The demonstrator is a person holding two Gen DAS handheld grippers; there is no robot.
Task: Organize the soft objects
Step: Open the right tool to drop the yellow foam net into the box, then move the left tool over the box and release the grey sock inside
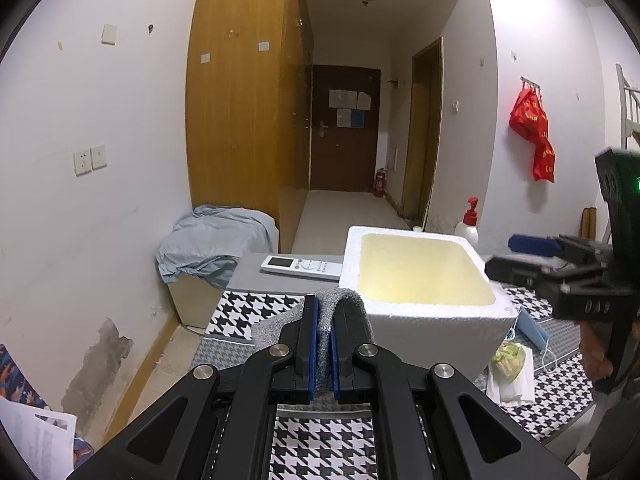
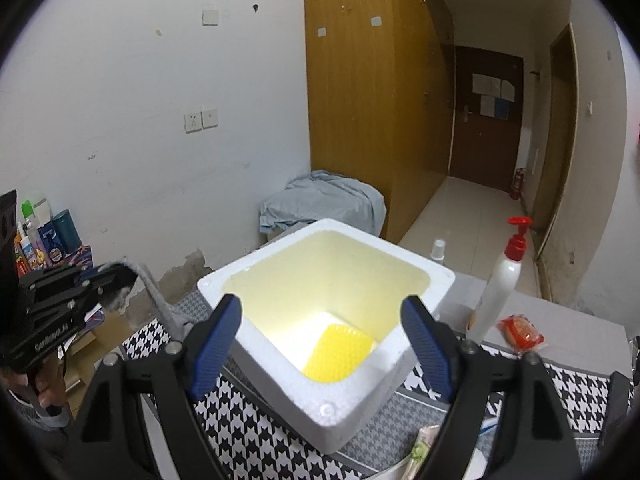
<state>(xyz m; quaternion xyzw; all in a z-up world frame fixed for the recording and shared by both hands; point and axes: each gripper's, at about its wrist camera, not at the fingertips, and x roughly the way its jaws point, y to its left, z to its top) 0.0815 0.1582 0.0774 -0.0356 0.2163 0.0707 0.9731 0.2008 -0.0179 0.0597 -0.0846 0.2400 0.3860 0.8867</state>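
A: Left gripper point(image 1: 324, 322) status?

B: Blue pads pressed onto a grey knitted sock point(image 1: 349, 307). The sock is pinched between them and folds over the right pad's tip. From the right wrist camera, the same sock point(image 2: 154, 292) hangs from the left gripper point(image 2: 116, 280) as a long strip; its long axis runs down and to the right, the lower end reaching the black-and-white houndstooth cloth point(image 2: 248, 432).

A: Where is it relative to the container?

B: Just ahead and right of the left gripper stands the white foam box point(image 1: 432, 320), open side up, pale yellow inside. The sock is outside it, beside its near left corner.

A: Right gripper point(image 2: 322, 344)?

B: Spread wide, nothing between the fingers. It hovers over the foam box point(image 2: 340, 404), looking into the opening, one finger to each side. A yellow textured sponge-like piece point(image 2: 336, 356) lies on the box floor.

A: Surroundings?

B: Beyond the left gripper, a white remote control point(image 1: 302, 267) lies left of the box. Right of the right gripper stand a white pump bottle with red top point(image 2: 500, 280) and a red wrapped packet point(image 2: 520, 331).
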